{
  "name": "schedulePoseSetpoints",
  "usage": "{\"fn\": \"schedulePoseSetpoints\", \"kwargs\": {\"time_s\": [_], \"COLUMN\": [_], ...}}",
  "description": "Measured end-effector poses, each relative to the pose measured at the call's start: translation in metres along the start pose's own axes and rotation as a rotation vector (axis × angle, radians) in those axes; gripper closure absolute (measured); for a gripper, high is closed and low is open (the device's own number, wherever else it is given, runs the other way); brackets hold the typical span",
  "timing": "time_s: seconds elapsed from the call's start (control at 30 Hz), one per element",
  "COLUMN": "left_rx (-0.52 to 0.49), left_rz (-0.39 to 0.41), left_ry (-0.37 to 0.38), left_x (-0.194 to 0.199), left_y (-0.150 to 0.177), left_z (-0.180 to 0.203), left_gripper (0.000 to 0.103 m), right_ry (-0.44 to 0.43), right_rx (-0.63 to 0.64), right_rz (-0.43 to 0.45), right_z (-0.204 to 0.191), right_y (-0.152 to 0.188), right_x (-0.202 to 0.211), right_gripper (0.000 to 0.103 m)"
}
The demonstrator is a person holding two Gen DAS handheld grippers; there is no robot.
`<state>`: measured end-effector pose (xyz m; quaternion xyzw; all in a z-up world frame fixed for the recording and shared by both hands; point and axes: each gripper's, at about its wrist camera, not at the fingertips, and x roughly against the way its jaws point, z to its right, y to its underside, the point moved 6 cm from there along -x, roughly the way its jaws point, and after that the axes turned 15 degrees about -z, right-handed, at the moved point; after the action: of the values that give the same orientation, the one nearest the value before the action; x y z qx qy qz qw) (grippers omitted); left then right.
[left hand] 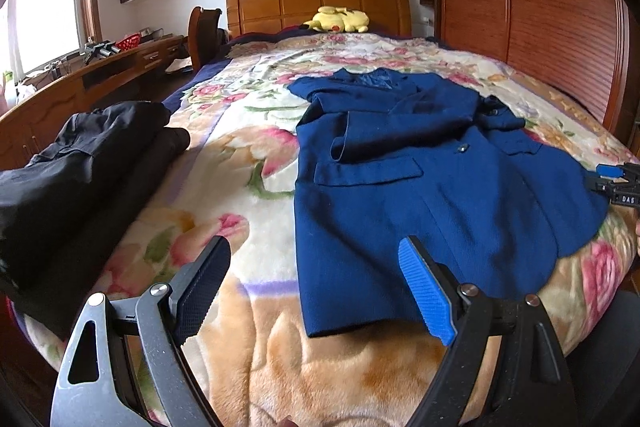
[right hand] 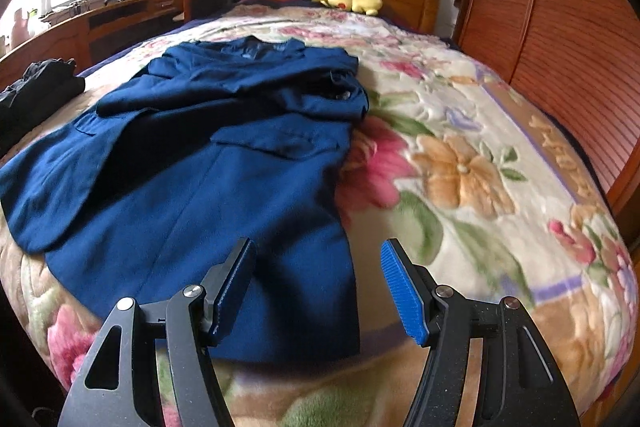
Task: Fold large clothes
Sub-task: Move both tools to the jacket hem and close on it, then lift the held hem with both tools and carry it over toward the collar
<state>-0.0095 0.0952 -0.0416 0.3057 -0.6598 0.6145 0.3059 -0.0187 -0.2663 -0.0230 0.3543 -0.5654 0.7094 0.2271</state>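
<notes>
Both of your tongs stand wide apart and hold nothing: the left gripper (left hand: 316, 263) hovers over the near left corner of the blue coat (left hand: 420, 187), its blue pad above the hem and its dark pad over bare blanket, while the right gripper (right hand: 318, 267) hangs over the coat's near right hem edge (right hand: 200, 195). The coat lies face up on the floral blanket (right hand: 460, 167), collar toward the headboard, sleeves already crossed over the chest, hem toward you. The risk starts at the pinch: the blanket is thick and plush, so if you come down too deep you will likely catch its pile along with the hem and drag the bedding as you lift. Pinch too shallow and you may take only the top front panel, letting the back layer stay behind and the fold come out skewed. If your two hands rise unevenly, the crossed sleeves could slide off to one side. The heavy cloth may also slip from the pads mid-lift. Keep clear of the dark folded clothes (left hand: 80, 163) at your left.
</notes>
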Motion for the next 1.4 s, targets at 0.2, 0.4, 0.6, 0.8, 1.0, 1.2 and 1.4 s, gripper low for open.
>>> {"fn": "schedulePoseSetpoints", "kwargs": {"time_s": [0.2, 0.4, 0.6, 0.8, 1.0, 1.2, 1.4], "left_rx": [-0.025, 0.005, 0.004, 0.01, 0.029, 0.031, 0.01], "left_rz": [0.004, -0.049, -0.108, -0.133, -0.123, -0.116, -0.022], "left_ry": [-0.022, -0.002, 0.023, 0.106, 0.127, 0.141, 0.121], "left_x": [0.014, -0.004, -0.033, -0.047, -0.048, -0.039, -0.004], "left_y": [0.003, 0.01, 0.016, 0.02, 0.022, 0.02, 0.012], "left_z": [-0.001, -0.016, -0.028, -0.018, -0.012, -0.01, -0.004], "left_gripper": [0.016, 0.016, 0.016, 0.032, 0.064, 0.097, 0.099], "right_ry": [-0.001, -0.068, -0.096, -0.144, -0.187, -0.183, -0.201], "right_rx": [-0.04, -0.049, -0.023, -0.045, -0.055, -0.046, -0.063], "right_rz": [-0.041, -0.071, -0.067, -0.06, -0.044, -0.001, 0.111], "right_z": [0.004, -0.001, -0.004, -0.002, -0.007, -0.009, 0.0], "right_y": [0.004, 0.012, 0.018, 0.02, 0.02, 0.022, 0.019], "right_x": [-0.004, -0.001, -0.003, -0.008, -0.01, 0.002, 0.04], "right_gripper": [0.036, 0.036, 0.043, 0.049, 0.077, 0.095, 0.097]}}
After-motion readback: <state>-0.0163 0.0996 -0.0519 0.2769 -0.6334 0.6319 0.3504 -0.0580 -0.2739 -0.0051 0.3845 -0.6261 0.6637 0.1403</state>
